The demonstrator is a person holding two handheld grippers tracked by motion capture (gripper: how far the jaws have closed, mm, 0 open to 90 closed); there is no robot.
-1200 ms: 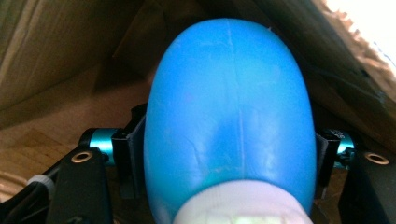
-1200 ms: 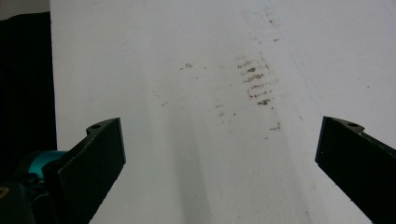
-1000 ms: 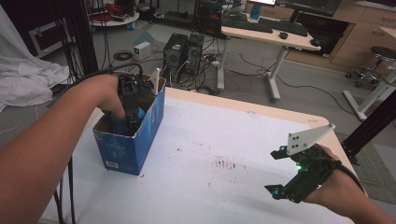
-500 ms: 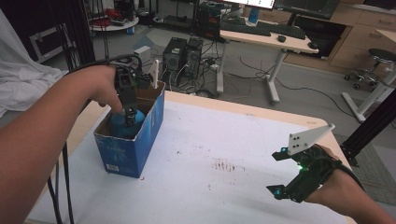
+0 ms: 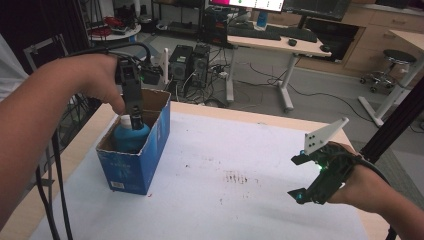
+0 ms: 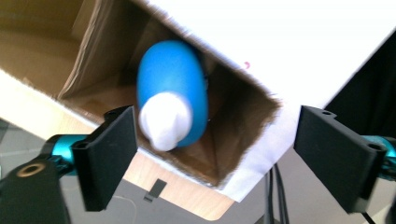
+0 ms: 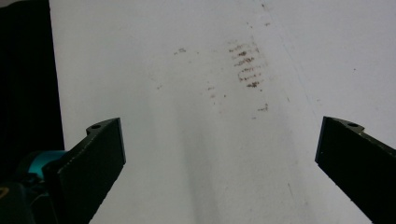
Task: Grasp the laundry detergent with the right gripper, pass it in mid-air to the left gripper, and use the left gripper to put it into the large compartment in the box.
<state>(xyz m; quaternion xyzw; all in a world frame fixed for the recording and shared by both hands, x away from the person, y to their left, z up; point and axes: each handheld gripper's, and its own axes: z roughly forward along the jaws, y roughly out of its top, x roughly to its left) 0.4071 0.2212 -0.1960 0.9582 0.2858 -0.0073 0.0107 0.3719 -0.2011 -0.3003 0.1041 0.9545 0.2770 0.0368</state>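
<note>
A blue bottle with a white cap (image 5: pixel 131 135) (image 6: pixel 173 102) stands inside an open blue cardboard box (image 5: pixel 150 150) (image 6: pixel 243 135) at the table's left. My left gripper (image 5: pixel 135 117) (image 6: pixel 219 158) hangs just above the box, pointing down at the bottle. Its jaws have just been opening and stand wide, apart from the cap, with nothing pressed between them. Over the white table sheet (image 5: pixel 240 170) (image 7: pixel 205 116) at the right, my right gripper (image 5: pixel 300 175) (image 7: pixel 219 172) is held low, jaws open and empty.
Brown smudges (image 5: pixel 235 177) (image 7: pixel 245 65) mark the sheet's middle. The wooden table edge (image 5: pixel 85 145) runs left of the box. Beyond the table are desks, computer towers (image 5: pixel 192 62) and a stool (image 5: pixel 395 65). A black post (image 5: pixel 395 125) rises at the right.
My left gripper has risen out of the box, leaving the blue bottle standing inside, and its jaws have parted. My right gripper has stayed put.
</note>
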